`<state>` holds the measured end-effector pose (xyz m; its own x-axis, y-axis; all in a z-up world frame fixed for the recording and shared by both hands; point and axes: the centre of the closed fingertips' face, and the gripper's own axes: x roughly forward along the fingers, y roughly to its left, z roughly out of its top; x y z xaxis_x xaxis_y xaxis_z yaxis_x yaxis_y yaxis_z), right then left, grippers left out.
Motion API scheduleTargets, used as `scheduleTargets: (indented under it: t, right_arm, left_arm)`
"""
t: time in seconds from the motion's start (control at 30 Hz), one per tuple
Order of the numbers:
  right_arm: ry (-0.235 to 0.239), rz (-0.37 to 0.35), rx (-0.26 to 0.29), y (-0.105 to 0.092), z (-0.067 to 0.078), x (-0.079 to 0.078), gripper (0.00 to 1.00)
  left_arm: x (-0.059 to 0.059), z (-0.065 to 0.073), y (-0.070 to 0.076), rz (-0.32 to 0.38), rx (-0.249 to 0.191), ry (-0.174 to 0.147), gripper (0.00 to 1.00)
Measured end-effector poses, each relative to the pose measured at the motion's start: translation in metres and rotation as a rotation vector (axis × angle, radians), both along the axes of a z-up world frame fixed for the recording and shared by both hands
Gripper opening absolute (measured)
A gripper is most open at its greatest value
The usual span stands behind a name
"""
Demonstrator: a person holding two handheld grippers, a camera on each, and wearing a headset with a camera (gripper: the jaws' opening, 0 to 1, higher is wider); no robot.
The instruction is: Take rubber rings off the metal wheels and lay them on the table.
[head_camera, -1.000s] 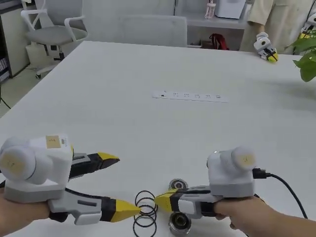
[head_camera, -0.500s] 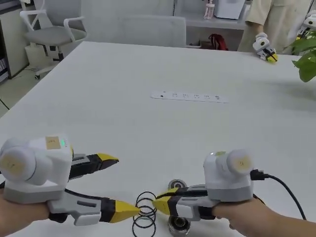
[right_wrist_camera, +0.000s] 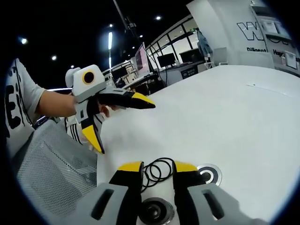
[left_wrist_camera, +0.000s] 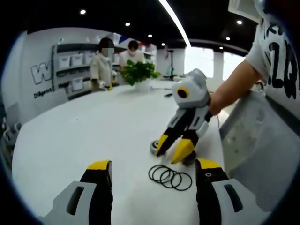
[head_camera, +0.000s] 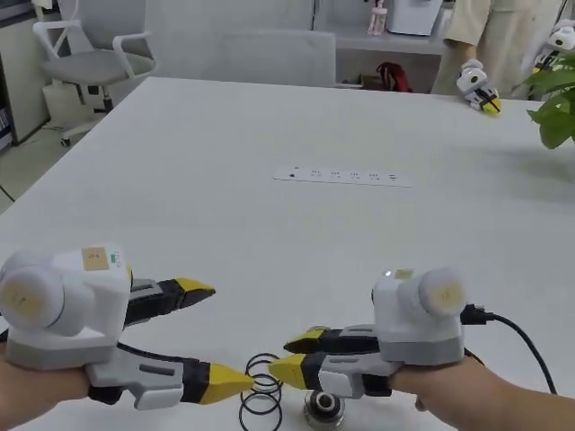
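Since a moment before, the jaws of the right gripper (head_camera: 296, 355) had been parted a little, and nothing was held between them. The left gripper (head_camera: 220, 335) was spread wide and empty. The rubber rings (head_camera: 260, 393) were piled on the table (head_camera: 269, 233) between both tools, beside a metal wheel (head_camera: 323, 409), so a fresh wheel was likely wanted next. The pile was close to the near edge. Much bare room was left ahead, up to the power strip (head_camera: 341, 175).

White table (head_camera: 269, 126), grey office chair (head_camera: 90, 58), leafy plant (head_camera: 552, 103), ceiling spotlights (left_wrist_camera: 83, 11), possibly shelving (left_wrist_camera: 70, 61) behind
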<state>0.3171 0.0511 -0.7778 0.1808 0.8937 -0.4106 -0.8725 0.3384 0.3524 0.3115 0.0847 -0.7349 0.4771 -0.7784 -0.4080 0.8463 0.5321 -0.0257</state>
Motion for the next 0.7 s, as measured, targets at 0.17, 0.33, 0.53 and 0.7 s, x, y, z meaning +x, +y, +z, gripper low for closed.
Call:
scheduleTargets:
  t: [0.17,0.33,0.53,0.7]
  right_arm:
    - [-0.032,0.001,0.011,-0.003,0.009,0.001,0.31]
    - [-0.05,-0.009,0.036,-0.009,0.021,0.005,0.38]
    - [-0.092,-0.016,0.054,-0.019,0.035,0.007,0.46]
    - [-0.143,-0.007,0.042,-0.03,0.041,0.007,0.53]
  left_arm:
    - [-0.001,0.002,-0.001,-0.004,-0.003,-0.002,0.74]
    - [-0.001,0.002,-0.002,-0.004,-0.006,-0.003,0.74]
    - [-0.001,0.005,-0.004,-0.007,-0.009,-0.008,0.74]
    - [-0.002,0.007,-0.004,-0.01,-0.014,-0.011,0.75]
